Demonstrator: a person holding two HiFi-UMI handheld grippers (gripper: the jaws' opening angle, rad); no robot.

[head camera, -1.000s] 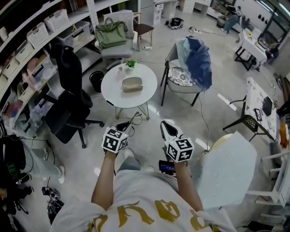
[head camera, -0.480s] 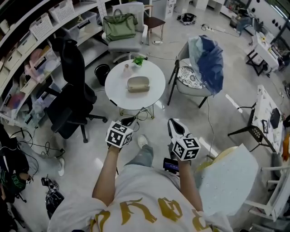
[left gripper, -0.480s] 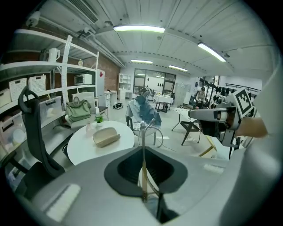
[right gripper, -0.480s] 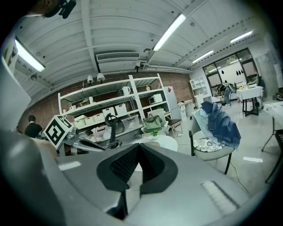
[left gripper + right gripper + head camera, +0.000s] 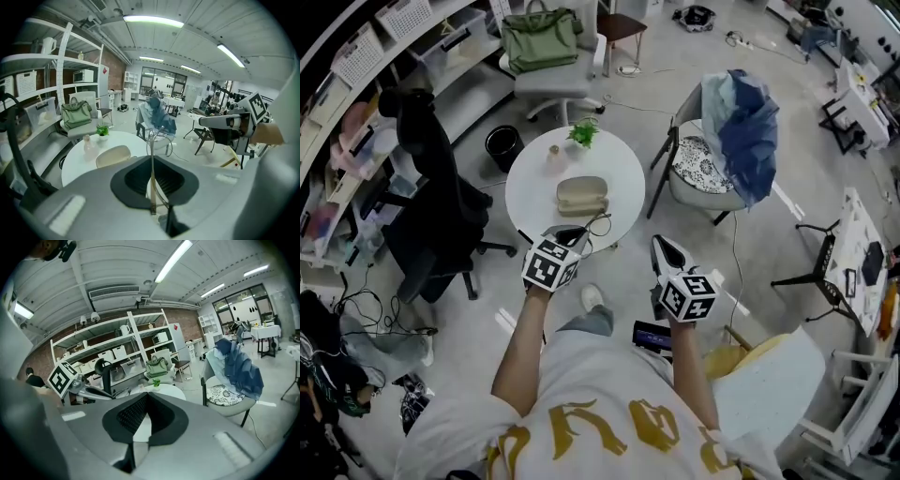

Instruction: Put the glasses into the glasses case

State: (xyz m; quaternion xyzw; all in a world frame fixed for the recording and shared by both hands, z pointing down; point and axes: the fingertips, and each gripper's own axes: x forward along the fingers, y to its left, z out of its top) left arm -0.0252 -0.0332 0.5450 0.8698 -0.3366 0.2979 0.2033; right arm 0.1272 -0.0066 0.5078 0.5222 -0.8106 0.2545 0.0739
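Note:
A beige glasses case (image 5: 582, 195) lies shut in the middle of a round white table (image 5: 534, 183). My left gripper (image 5: 569, 234) is at the table's near edge, shut on thin wire-framed glasses (image 5: 592, 225). In the left gripper view the glasses (image 5: 158, 140) stick up from between the jaws, with the case (image 5: 112, 155) ahead and to the left on the table (image 5: 77, 161). My right gripper (image 5: 662, 247) hangs over the floor to the right of the table, jaws together and nothing in them. The right gripper view shows its pads (image 5: 129, 416) closed and the left gripper (image 5: 89, 393) alongside.
A small potted plant (image 5: 583, 134) and a pinkish bottle (image 5: 553, 153) stand at the table's far edge. Around the table are a black office chair (image 5: 431, 202), a grey chair with a blue jacket (image 5: 736, 131), and a chair holding a green bag (image 5: 542, 37). Shelves line the left.
The person has walked toward the table. Both grippers are now much nearer to it, and the left one with the glasses has reached the near edge. The jaws have not changed.

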